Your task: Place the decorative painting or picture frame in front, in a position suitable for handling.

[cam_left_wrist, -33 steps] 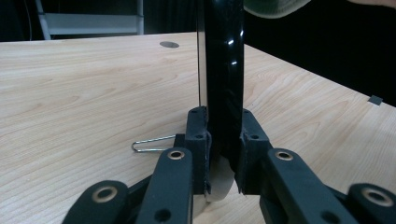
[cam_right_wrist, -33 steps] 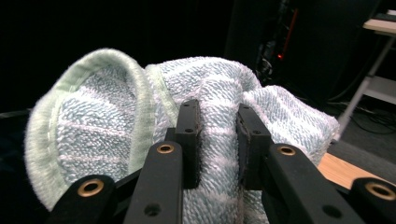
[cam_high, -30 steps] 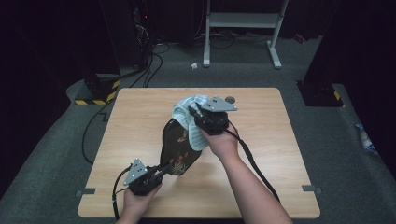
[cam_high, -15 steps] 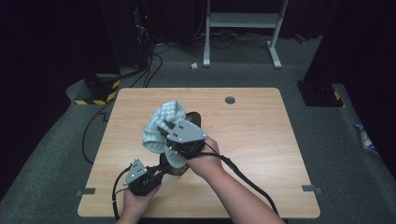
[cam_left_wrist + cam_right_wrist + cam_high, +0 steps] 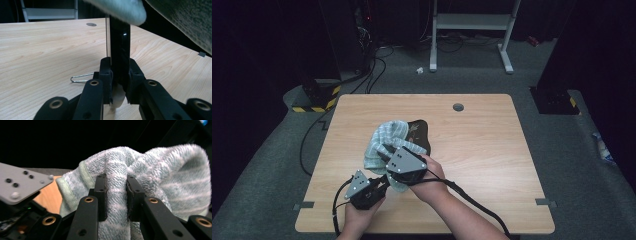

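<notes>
A pale green striped towel (image 5: 384,137) is bunched over a dark glossy flat thing (image 5: 418,132) near the middle of the wooden table (image 5: 492,165). My right gripper (image 5: 385,153) is shut on a fold of the towel (image 5: 160,175), pinched between its jaws (image 5: 116,186). My left gripper (image 5: 383,183) sits close below it, near the table's front edge. In the left gripper view it (image 5: 119,72) is shut on a black shiny strip (image 5: 120,45) that rises upright, with the towel (image 5: 120,8) hanging over its top. The left gripper's grey plate (image 5: 20,185) lies just beside the towel.
A bent wire clip (image 5: 81,77) lies on the wood by the left jaws. A round cable hole (image 5: 458,106) sits near the far edge. Cables trail from both grippers off the front edge. A white metal frame (image 5: 472,22) stands on the floor beyond the table.
My right gripper has carried the towel from the far middle of the table toward the near left, down over the dark thing. The left gripper has stayed put.
</notes>
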A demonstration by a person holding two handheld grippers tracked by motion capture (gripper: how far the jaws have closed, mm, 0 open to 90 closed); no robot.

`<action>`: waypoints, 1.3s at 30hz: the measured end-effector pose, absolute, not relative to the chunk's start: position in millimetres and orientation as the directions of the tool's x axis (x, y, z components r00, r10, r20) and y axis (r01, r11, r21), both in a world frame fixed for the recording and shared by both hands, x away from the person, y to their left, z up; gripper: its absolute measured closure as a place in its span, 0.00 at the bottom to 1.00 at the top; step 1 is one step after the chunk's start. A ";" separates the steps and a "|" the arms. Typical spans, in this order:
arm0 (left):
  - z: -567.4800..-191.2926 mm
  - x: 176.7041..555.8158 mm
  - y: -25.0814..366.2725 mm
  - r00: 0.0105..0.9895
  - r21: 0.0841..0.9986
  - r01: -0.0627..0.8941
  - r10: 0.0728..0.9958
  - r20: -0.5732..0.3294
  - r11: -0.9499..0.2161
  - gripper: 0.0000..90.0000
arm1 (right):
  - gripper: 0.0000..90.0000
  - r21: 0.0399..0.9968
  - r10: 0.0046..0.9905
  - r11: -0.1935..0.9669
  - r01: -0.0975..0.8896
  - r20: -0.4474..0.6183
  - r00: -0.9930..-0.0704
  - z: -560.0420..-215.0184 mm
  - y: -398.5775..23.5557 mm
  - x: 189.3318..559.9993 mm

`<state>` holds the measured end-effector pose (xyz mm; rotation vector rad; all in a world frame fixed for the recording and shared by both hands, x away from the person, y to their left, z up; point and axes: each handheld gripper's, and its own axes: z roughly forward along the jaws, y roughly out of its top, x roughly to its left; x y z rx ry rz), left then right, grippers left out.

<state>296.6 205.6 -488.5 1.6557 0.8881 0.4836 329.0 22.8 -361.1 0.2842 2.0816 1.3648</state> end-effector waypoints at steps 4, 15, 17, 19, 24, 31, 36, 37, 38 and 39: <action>-488.9 296.2 205.8 0.631 0.951 0.301 0.763 -0.141 -0.074 0.87 | 0.81 0.898 0.528 0.411 -0.156 -0.374 -0.763 -349.4 19.0 338.1; -489.5 295.6 206.7 0.635 0.952 0.296 0.761 -0.134 -0.080 0.87 | 0.81 0.955 0.647 0.297 0.018 -0.187 -0.739 -332.8 -15.7 391.0; -489.7 295.5 207.6 0.635 0.952 0.296 0.761 -0.132 -0.082 0.87 | 0.81 0.957 0.662 0.288 0.045 -0.165 -0.731 -335.6 -21.1 398.3; -490.2 295.0 208.1 0.636 0.950 0.303 0.758 -0.143 -0.074 0.87 | 0.81 0.956 0.679 0.284 0.073 -0.147 -0.720 -340.7 -26.2 404.9; -490.2 294.1 210.5 0.637 0.951 0.300 0.758 -0.139 -0.077 0.87 | 0.81 0.954 0.717 0.266 0.142 -0.097 -0.690 -355.4 -41.0 420.7; -490.5 292.7 212.7 0.641 0.951 0.301 0.753 -0.149 -0.068 0.87 | 0.81 0.948 0.750 0.257 0.186 -0.074 -0.658 -364.9 -54.3 431.0; -490.6 292.3 212.4 0.640 0.952 0.298 0.755 -0.144 -0.071 0.87 | 0.81 0.948 0.745 0.265 0.173 -0.088 -0.662 -360.0 -49.6 429.3; -490.6 292.4 212.4 0.641 0.952 0.297 0.754 -0.144 -0.071 0.87 | 0.81 0.949 0.737 0.268 0.164 -0.092 -0.670 -357.8 -47.2 426.9; -490.5 292.5 212.2 0.641 0.952 0.297 0.754 -0.143 -0.071 0.87 | 0.81 0.950 0.729 0.272 0.151 -0.101 -0.677 -355.4 -44.0 423.9; -490.3 292.5 212.0 0.640 0.952 0.297 0.755 -0.142 -0.073 0.87 | 0.81 0.952 0.719 0.276 0.135 -0.111 -0.686 -352.7 -40.5 419.9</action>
